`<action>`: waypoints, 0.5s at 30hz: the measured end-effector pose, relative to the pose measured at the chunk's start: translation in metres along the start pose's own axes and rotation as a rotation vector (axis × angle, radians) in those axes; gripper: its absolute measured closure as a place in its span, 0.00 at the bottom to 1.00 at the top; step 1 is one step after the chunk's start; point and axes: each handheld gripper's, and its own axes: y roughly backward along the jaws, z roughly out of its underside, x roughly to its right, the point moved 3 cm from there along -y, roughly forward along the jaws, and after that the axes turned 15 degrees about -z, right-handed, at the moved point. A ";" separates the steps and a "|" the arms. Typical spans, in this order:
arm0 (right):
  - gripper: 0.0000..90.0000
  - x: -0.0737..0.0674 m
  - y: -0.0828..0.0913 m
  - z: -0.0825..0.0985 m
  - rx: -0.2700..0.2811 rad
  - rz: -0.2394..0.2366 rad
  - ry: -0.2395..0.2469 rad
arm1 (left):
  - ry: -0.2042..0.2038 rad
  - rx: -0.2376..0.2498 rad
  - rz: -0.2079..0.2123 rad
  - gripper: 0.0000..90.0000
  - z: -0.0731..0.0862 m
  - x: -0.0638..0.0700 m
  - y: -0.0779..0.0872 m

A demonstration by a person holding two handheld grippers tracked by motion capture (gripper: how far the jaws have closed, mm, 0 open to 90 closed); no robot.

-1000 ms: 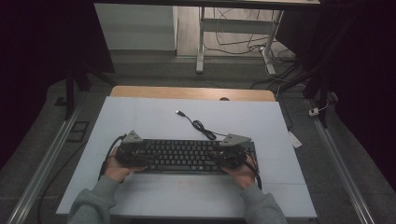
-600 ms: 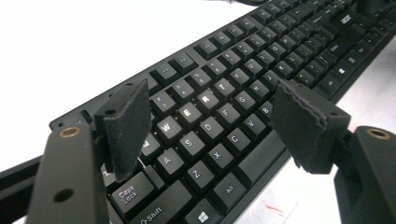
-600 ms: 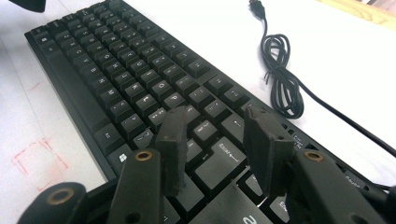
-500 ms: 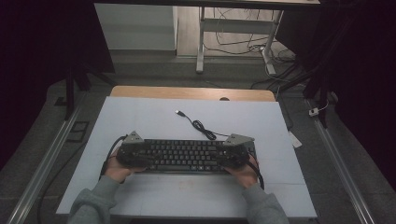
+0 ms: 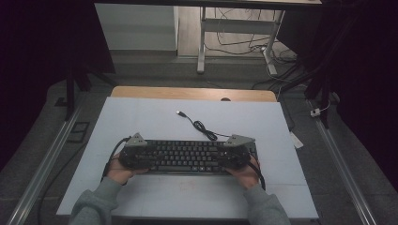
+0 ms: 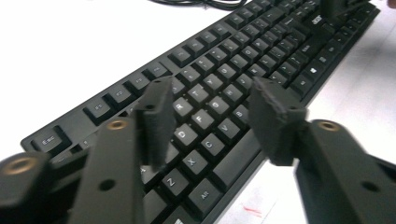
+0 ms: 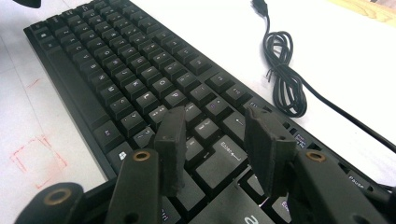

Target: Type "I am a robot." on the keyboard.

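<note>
A: Jaws of the left gripper [image 6: 210,119] stand part-way apart above the left end of the black keyboard [image 5: 187,157]; they have just been closing, and we see letter keys in the gap between the pads but no pad pressing on them. We read them as released.

B: Jaws of the right gripper [image 7: 217,149] stand at a similar gap over the keys at the keyboard's right end, near the Enter key. We cannot tell whether the pad tips touch the keycaps; nothing is clamped between them, so we call these released too.

A: In the high view, we place the keyboard on the near half of the pale worktop [image 5: 155,117], long side across it, with the left gripper [image 5: 133,154] and the right gripper [image 5: 237,153] at its two short ends and a hand behind each.

B: Edges: the keyboard's front edge lies well back from the worktop's near edge, and both short ends stand well inside the worktop's side edges. Faint red marks show on the worktop beside the front edge.

A: Open room: the far half of the worktop is bare except for the keyboard's cable [image 5: 202,127], bundled just behind the keyboard's rear edge towards its right end, with its USB plug [image 5: 179,113] lying farther out.
</note>
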 end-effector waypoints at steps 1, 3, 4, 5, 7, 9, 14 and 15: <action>0.65 0.000 0.000 0.000 0.000 0.000 0.000 | -0.004 0.002 0.002 0.62 0.000 0.001 0.000; 0.65 0.000 0.000 0.000 -0.001 0.002 -0.001 | -0.014 0.001 0.008 0.68 -0.001 0.002 0.000; 0.65 0.000 0.000 0.000 0.000 0.000 -0.001 | -0.014 0.002 0.010 0.71 -0.001 0.003 0.000; 0.65 0.000 0.000 0.000 -0.002 0.002 -0.002 | -0.018 0.002 0.012 0.75 -0.001 0.004 0.000; 0.65 0.000 0.000 0.000 -0.002 0.002 -0.001 | -0.032 0.000 0.014 0.82 -0.001 0.006 0.000; 0.65 0.000 0.000 0.000 -0.001 0.003 -0.001 | -0.039 -0.003 0.021 0.88 -0.002 0.008 0.000; 0.65 0.000 0.000 0.000 -0.003 0.002 -0.002 | -0.056 -0.011 0.028 0.98 -0.001 0.013 -0.003; 0.65 0.000 0.000 0.000 0.000 0.000 -0.001 | -0.061 -0.015 0.030 0.99 -0.001 0.014 -0.003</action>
